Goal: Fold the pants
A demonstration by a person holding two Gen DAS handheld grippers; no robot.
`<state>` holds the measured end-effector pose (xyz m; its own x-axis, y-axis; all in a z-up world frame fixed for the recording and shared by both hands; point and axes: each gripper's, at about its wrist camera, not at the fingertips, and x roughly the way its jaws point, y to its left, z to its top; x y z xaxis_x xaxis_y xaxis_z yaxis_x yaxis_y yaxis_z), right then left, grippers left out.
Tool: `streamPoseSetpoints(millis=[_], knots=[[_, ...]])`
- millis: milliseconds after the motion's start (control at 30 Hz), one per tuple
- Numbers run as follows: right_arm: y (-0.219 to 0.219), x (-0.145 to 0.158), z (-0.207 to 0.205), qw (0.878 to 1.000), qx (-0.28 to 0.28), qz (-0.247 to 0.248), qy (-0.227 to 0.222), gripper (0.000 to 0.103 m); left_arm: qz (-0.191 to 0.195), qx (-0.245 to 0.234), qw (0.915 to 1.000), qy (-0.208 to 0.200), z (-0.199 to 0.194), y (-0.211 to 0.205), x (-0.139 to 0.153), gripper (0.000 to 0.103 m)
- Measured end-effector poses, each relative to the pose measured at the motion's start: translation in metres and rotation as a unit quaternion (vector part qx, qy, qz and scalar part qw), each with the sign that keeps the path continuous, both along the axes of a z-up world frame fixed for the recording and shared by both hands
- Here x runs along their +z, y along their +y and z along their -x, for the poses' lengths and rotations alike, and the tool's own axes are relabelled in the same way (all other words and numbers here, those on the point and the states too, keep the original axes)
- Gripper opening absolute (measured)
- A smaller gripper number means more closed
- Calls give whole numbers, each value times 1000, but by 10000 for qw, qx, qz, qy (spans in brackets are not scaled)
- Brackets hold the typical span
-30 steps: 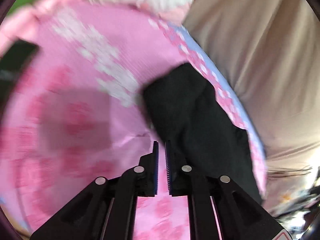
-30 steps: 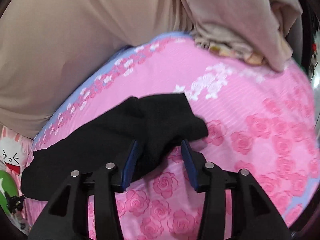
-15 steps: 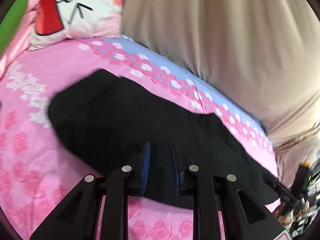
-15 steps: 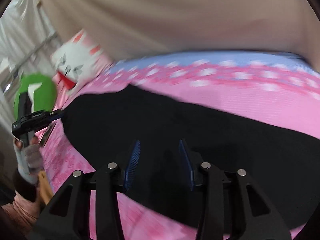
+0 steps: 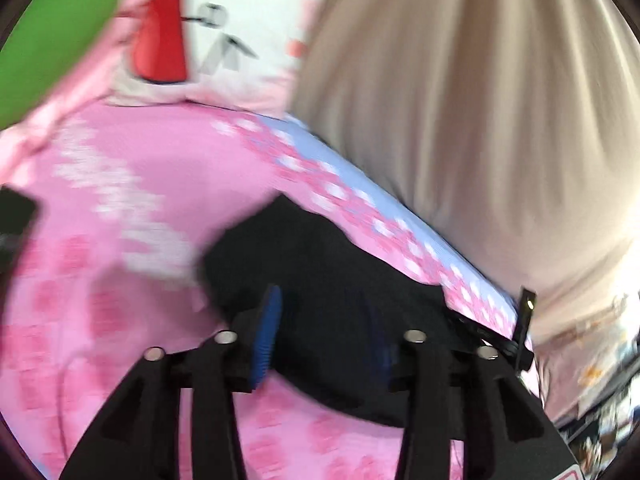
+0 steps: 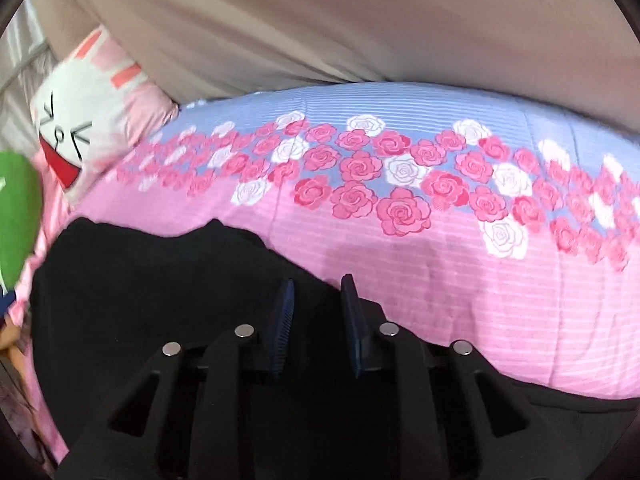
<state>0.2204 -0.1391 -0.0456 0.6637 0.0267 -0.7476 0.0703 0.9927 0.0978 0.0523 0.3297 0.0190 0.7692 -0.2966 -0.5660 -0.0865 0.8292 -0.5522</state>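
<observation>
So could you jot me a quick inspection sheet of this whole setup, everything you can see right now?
Surface: pink bedspread with rose print and a blue band, lightly creased.
Job's things: black fabric pants lying bunched on the bedspread.
Clutter: white cartoon rabbit pillow; a blurred green rounded object.
Grippers: left gripper open over the pants; right gripper open above the pants' edge, holding nothing.
Cables: nothing seen.
Surroundings: beige draped cloth behind the bed.

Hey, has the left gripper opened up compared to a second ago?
Yes. The left gripper now stands wide open over the black pants; a second ago its fingers were nearly shut beside them on the pink bedspread.
</observation>
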Motion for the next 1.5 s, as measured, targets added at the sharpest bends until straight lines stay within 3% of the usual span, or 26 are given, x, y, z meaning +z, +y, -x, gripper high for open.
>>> streamPoseSetpoints(millis=[100, 267, 300, 333, 433, 500, 533, 567, 633, 667, 767, 900, 1000, 1067, 1100, 1167, 1233, 1300, 1367, 1433, 1500], knots=[[-3, 0, 0, 10000, -21, -72, -33, 26, 337, 91, 9991, 244, 4, 24, -18, 41], [-2, 3, 7, 9997, -64, -182, -148, 31, 1149, -447, 9891, 805, -32, 9, -55, 42], [-3, 4, 10, 9995, -72, -283, -117, 31, 1268, -485, 9864, 926, -42, 7, -62, 36], [-5, 5, 13, 9992, -95, -343, -169, 32, 1231, -506, 9865, 954, -50, 4, -62, 4], [-12, 9, 21, 9977, -170, -539, -368, 32, 1095, -573, 9918, 324, -50, 0, -27, 5], [-19, 13, 29, 9955, -180, -754, -547, 34, 760, -635, 9950, -104, -39, -7, -3, 7], [-21, 14, 32, 9948, -201, -823, -569, 38, 537, -564, 9970, 20, -40, -8, -5, 9], [-27, 16, 38, 9937, -268, -901, -604, 40, 205, -441, 9980, 399, -46, -9, -19, 9], [-37, 21, 52, 9920, -319, -1046, -625, 40, 227, -326, 9928, 1127, -53, -1, -54, 9], [-43, 25, 65, 9919, -351, -1038, -641, 40, 368, -347, 9912, 1227, -51, 2, -64, 10], [-62, 37, 107, 9940, -525, -726, -631, 43, 587, -91, 9929, 1035, -29, 14, -59, 14], [-122, 55, 204, 9880, -1238, -443, -815, 63, -6, 334, 9970, 705, 3, 4, -19, 7], [-183, 57, 295, 9686, -2325, -26, -881, 64, -385, 155, 9984, 378, 21, -28, 10, 10], [-221, 55, 355, 9477, -3066, 140, -880, 65, -688, -48, 9974, 226, 22, -62, 22, 22], [-238, 53, 384, 9370, -3372, 90, -905, 65, -871, -185, 9959, 142, 24, -84, 26, 33], [-275, 49, 441, 9134, -3926, -222, -1054, 67, -1067, -459, 9932, 21, 26, -123, 28, 39], [-301, 48, 469, 9041, -4046, -672, -1196, 69, -1092, -894, 9900, -18, 19, -168, 21, 40], [-320, 45, 477, 9027, -3901, -1234, -1334, 76, -1028, -1164, 9878, 116, 13, -201, 14, 40], [-339, 40, 473, 8984, -3826, -1689, -1339, 91, -938, -1330, 9864, 218, 9, -225, 2, 40], [-350, 35, 456, 9001, -3671, -1982, -1254, 90, -908, -1338, 9863, 314, 7, -243, -9, 40], [-357, 36, 436, 9086, -3567, -1863, -1119, 58, -912, -1286, 9867, 394, 4, -252, -18, 40]])
